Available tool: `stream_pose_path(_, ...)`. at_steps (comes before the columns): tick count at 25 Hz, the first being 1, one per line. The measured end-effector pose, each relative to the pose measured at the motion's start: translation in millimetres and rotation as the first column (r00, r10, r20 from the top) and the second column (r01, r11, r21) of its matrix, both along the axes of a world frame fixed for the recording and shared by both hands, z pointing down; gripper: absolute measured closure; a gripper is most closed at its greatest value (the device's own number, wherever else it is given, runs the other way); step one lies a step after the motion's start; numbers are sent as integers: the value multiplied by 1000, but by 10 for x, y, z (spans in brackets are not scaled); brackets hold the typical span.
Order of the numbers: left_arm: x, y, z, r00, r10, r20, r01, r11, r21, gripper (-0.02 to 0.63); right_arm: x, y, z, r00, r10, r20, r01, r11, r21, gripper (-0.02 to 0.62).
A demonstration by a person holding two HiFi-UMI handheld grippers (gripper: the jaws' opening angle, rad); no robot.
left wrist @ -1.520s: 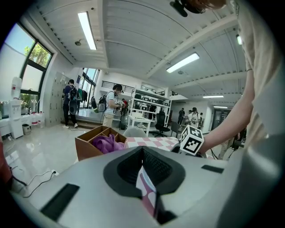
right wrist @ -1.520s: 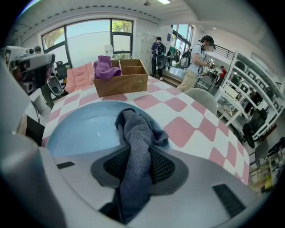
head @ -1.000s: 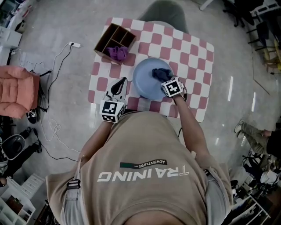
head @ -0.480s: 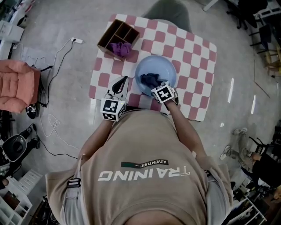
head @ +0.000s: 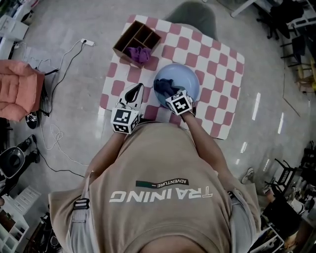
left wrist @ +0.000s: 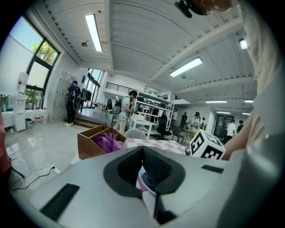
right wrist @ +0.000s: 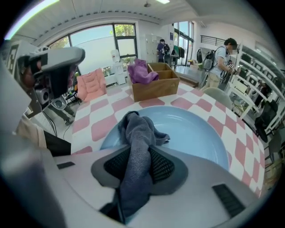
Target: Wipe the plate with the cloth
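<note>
A light blue plate [head: 185, 79] lies on the pink-and-white checked table [head: 217, 69]. My right gripper [head: 170, 95] is shut on a dark blue-grey cloth [head: 164, 87], which rests on the plate's left, near part. In the right gripper view the cloth [right wrist: 137, 133] hangs between the mesh pads down onto the plate [right wrist: 196, 133]. My left gripper [head: 139, 87] hovers at the table's near left edge beside the plate, jaws together and empty; in its own view the left gripper [left wrist: 142, 151] shows a strip of plate rim past it.
A wooden divided box [head: 133, 37] holding a purple cloth [head: 139, 53] stands at the table's far left corner. A grey chair [head: 190, 12] is tucked in behind the table. A cable and power strip [head: 85, 43] lie on the floor at left, near a pink cushion [head: 17, 89].
My right gripper has dragged the cloth leftward across the plate, from its right half to its left, near side. The left gripper has stayed where it was.
</note>
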State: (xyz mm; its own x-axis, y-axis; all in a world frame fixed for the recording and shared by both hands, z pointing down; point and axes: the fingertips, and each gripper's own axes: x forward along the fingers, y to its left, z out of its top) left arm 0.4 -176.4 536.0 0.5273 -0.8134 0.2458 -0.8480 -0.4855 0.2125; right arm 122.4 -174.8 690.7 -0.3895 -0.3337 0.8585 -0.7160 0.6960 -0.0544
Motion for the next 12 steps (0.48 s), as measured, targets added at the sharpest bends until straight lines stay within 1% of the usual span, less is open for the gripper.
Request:
stream_pose_path(2, -29, -17, 8, 1000, -1, -3, 1, 1000, -2, 594, -53, -95, -154, 999, -1, 42, -1, 999, 49, 462)
stream_pose_path(3, -40, -25, 12, 1000, -2, -5, 2, 1000, -3, 594, -116, -138, -235, 998, -27, 63, 22, 997, 74, 462)
stream_pose_path(6, -76, -49, 22, 1000, -4, -10, 4, 1000, -8, 594, -393, -220, -378, 982, -164, 91, 151, 979, 135, 460)
stream_pose_path(7, -91, -63, 21, 1000, -5, -11, 5, 1000, -8, 594, -485, -237, -381, 974, -209, 86, 196, 971, 138, 460)
stream_pose_path(9, -120, -92, 20, 1000, -5, -11, 5, 1000, -6, 594, -608, -284, -343, 958, -282, 47, 273, 952, 141, 460)
stream_pose_path(12, -185, -108, 26, 1000, -12, -11, 12, 1000, -10, 594, -662, -364, -242, 937, -348, -35, 350, 927, 133, 460)
